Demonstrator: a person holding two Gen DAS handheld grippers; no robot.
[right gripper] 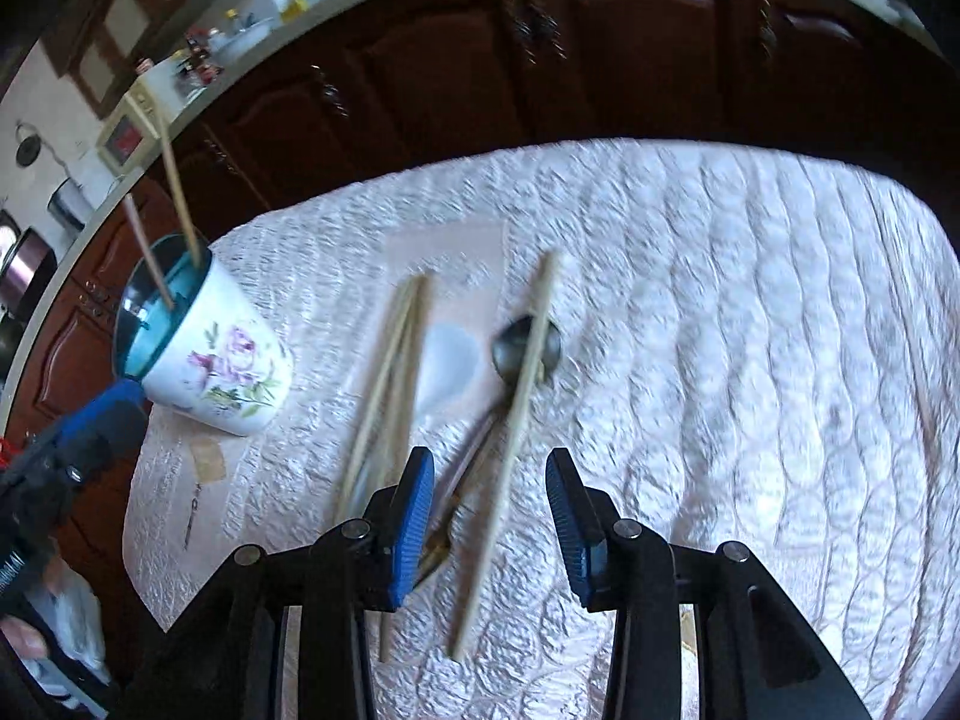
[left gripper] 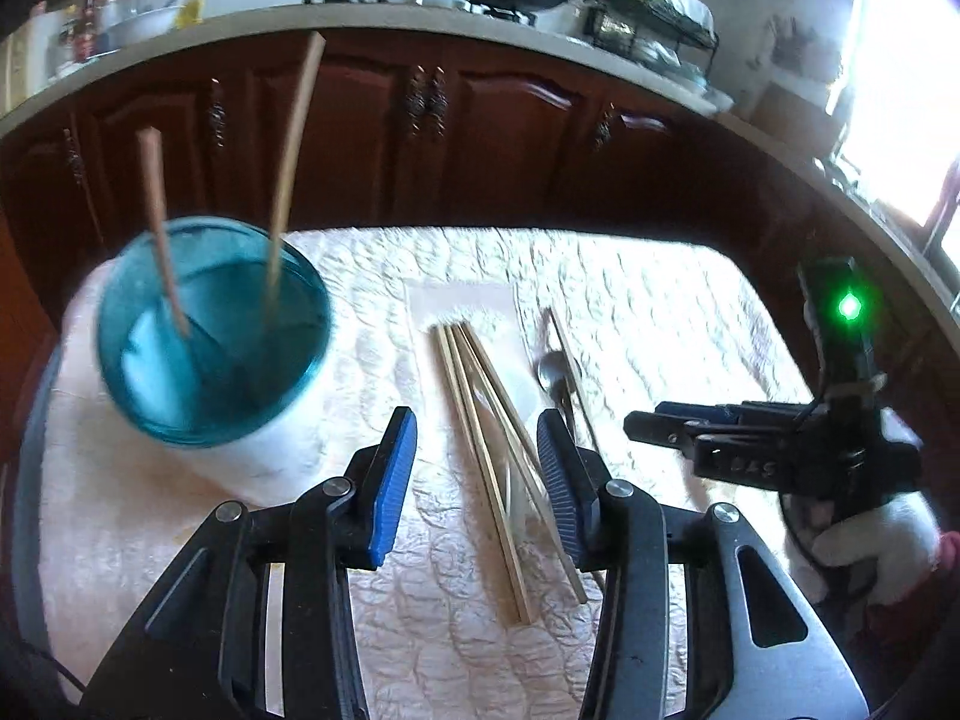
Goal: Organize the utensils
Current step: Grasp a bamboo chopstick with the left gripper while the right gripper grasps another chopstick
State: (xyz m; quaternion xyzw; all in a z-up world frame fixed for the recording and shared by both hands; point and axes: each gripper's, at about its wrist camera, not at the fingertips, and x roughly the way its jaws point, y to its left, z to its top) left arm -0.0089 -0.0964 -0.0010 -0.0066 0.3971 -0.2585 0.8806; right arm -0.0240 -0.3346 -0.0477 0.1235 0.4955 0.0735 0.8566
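Both tools hang over the quilted worktop (right gripper: 750,300) with their jaws parted and nothing between the pads. The left tool (left gripper: 477,480) straddles a bundle of chopsticks (left gripper: 486,462); the right tool (right gripper: 489,516) sits over a single chopstick (right gripper: 516,438) that lies across the spoon (right gripper: 525,351).

To do this well, I'd say each tool should come down square across the sticks near mid-length, so they don't pivot when lifted.

In the right wrist view the single chopstick's long axis runs from about 7 o'clock up to 1 o'clock, its far end past the spoon's bowl. The floral cup (right gripper: 222,372), at 10 o'clock, already holds two sticks.
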